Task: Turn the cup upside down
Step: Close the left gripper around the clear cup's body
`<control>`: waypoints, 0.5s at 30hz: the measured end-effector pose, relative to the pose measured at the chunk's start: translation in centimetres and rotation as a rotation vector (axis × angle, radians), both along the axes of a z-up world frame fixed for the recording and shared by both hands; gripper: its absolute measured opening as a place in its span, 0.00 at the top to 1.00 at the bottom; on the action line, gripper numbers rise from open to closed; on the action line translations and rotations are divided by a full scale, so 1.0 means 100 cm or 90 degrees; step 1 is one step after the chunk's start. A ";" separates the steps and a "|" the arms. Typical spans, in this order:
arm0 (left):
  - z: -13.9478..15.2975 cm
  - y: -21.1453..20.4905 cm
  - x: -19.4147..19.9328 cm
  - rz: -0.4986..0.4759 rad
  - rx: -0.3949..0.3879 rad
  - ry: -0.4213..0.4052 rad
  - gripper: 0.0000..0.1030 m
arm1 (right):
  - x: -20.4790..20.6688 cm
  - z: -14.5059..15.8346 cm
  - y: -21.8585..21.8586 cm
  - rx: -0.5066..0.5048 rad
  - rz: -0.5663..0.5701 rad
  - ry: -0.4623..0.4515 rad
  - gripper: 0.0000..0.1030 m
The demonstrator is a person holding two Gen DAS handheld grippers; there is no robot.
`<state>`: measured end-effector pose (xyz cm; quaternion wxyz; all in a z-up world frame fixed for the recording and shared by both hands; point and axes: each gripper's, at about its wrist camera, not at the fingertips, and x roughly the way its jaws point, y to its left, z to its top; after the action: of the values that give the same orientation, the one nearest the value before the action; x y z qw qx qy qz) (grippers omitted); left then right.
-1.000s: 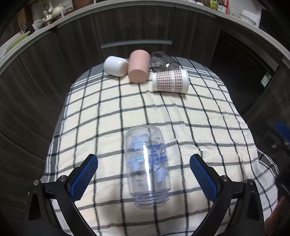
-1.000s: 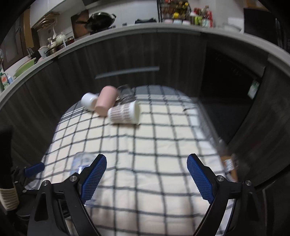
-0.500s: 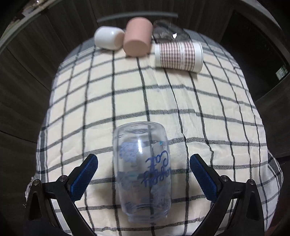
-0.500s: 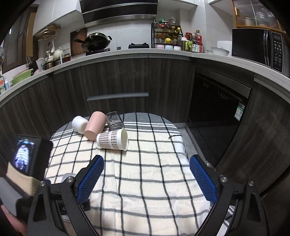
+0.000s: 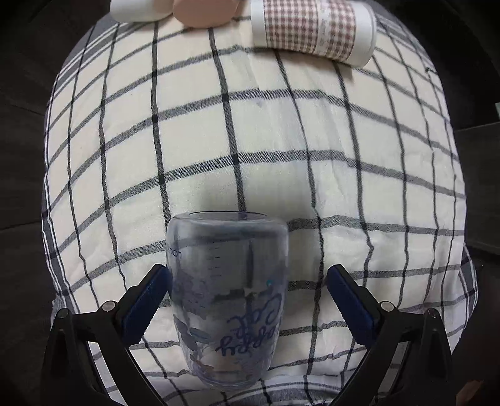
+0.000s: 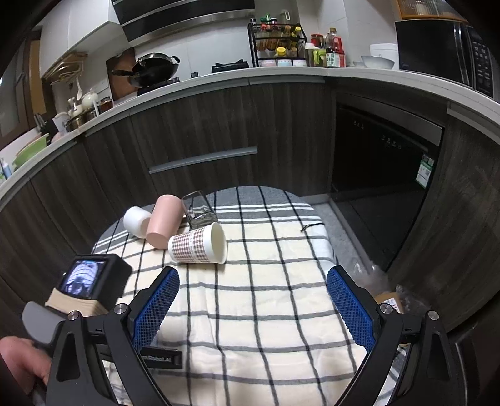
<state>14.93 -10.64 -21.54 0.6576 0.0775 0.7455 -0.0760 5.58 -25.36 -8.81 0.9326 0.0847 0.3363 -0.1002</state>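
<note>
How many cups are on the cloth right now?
5. A clear printed cup lies between the left tool's fingers. At the far end: white cup, pink cup, clear glass, checked paper cup. None appears hidden.

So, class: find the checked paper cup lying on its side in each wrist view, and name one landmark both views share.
Left wrist view: the checked cup lies at the top edge, right of centre.
Right wrist view: the checked cup lies left of centre, mouth turned right, beyond the right gripper.
Shared landmark: the pink cup, just left of it on the plaid cloth.
</note>
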 end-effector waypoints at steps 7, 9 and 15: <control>-0.017 0.003 0.011 -0.018 0.044 0.029 0.30 | 0.010 -0.008 -0.005 0.040 -0.004 0.012 0.07; -0.022 0.007 0.017 -0.023 0.040 0.029 0.31 | 0.011 -0.012 -0.008 0.054 -0.007 0.018 0.07; -0.021 0.008 0.015 -0.029 0.026 0.022 0.31 | 0.012 -0.015 -0.012 0.066 -0.017 0.025 0.07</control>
<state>16.47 -9.84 -23.68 0.6409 0.1062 0.7563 -0.0767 6.79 -26.57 -10.34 0.9187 0.1356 0.3581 -0.0966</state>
